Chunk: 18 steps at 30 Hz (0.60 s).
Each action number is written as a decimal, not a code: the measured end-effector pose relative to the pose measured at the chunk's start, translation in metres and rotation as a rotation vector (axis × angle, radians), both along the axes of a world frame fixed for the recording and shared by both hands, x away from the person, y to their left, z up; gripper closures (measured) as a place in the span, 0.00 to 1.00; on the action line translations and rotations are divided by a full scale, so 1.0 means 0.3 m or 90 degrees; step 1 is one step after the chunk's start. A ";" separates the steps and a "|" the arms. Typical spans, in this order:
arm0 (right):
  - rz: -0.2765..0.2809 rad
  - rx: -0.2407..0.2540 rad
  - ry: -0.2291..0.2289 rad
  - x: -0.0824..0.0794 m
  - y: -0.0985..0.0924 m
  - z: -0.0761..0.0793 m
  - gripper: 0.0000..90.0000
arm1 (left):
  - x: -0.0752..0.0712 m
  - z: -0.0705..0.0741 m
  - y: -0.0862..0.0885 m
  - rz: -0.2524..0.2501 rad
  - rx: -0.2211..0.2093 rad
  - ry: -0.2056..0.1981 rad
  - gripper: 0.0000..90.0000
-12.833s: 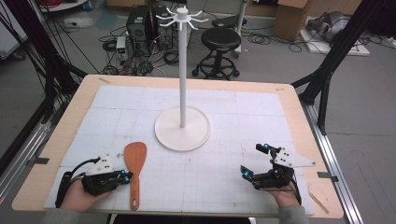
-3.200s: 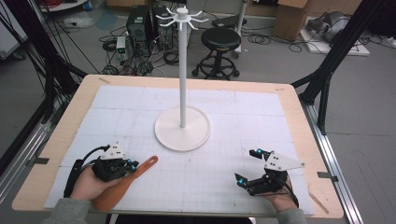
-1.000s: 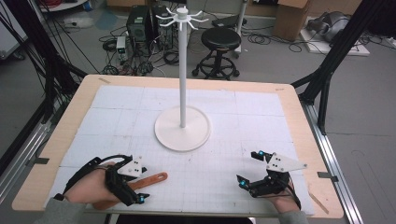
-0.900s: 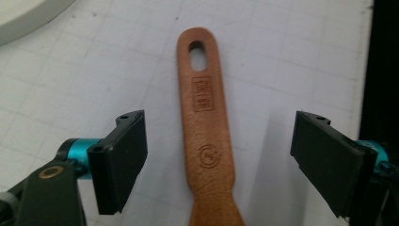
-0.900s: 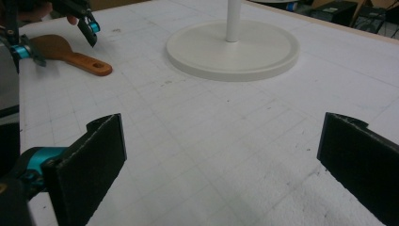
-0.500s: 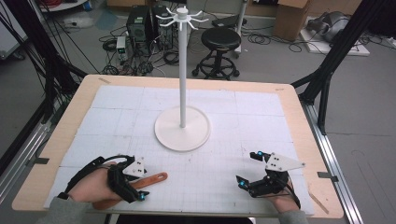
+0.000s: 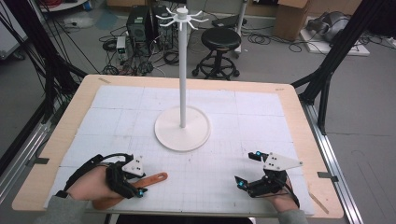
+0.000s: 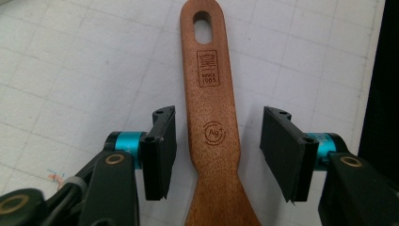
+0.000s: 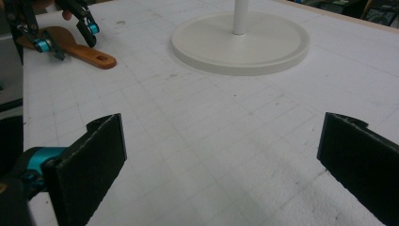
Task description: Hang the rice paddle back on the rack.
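A brown wooden spatula (image 7: 152, 178) lies flat on the white gridded mat at the front left, its slotted handle end pointing right. My left gripper (image 7: 138, 183) is open, and its jaws straddle the handle without touching it. In the left gripper view the spatula (image 8: 209, 89) runs up between the two pads of the left gripper (image 8: 216, 150), with a gap on each side. My right gripper (image 7: 245, 169) rests at the front right, open and holding nothing. The right gripper view has the right gripper (image 9: 221, 160) wide open over bare mat, with the spatula (image 9: 89, 54) far off at the upper left.
A white stand (image 7: 182, 128) with a round base and a tall pole topped by hooks (image 7: 181, 16) is at the mat's middle. The table's front edge (image 7: 196, 215) runs just below both hands. A stool (image 7: 223, 39) and computer boxes sit on the floor beyond.
The spatula has swung from pointing away to lying across, handle to the right. My left gripper has come over the handle, jaws apart. The right gripper has barely moved.
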State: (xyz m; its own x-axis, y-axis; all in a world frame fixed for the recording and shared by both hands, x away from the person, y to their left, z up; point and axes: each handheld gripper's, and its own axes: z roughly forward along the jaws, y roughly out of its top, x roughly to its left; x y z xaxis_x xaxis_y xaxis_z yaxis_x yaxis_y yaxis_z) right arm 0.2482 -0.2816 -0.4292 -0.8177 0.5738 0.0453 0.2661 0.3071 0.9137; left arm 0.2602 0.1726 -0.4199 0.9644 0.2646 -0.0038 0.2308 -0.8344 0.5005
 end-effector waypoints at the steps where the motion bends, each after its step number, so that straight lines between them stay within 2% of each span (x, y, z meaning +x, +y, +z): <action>1: 0.000 0.000 0.000 0.000 0.000 0.000 0.00 | 0.000 0.000 0.000 0.000 0.000 0.000 0.53; 3: -0.003 0.000 -0.002 0.001 -0.001 0.000 0.00 | 0.003 0.005 -0.010 -0.005 0.017 0.003 0.53; 6: -0.002 -0.003 -0.003 0.002 -0.002 -0.001 0.00 | 0.007 0.008 -0.014 -0.006 0.025 0.006 0.54; 15: -0.004 -0.002 -0.001 -0.002 -0.002 0.000 0.00 | 0.011 0.010 -0.010 -0.005 0.027 0.006 0.62; 18: -0.002 -0.003 -0.003 -0.002 -0.002 0.000 0.00 | 0.009 0.012 -0.009 -0.009 0.027 0.005 0.70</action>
State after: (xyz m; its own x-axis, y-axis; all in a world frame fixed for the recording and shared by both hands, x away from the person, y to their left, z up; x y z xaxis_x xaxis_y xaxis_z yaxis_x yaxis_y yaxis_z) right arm 0.2477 -0.2820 -0.4291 -0.8160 0.5768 0.0389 0.2627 0.3101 0.9137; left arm 0.2630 0.1698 -0.4163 0.9680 0.2510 -0.0007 0.2228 -0.8581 0.4627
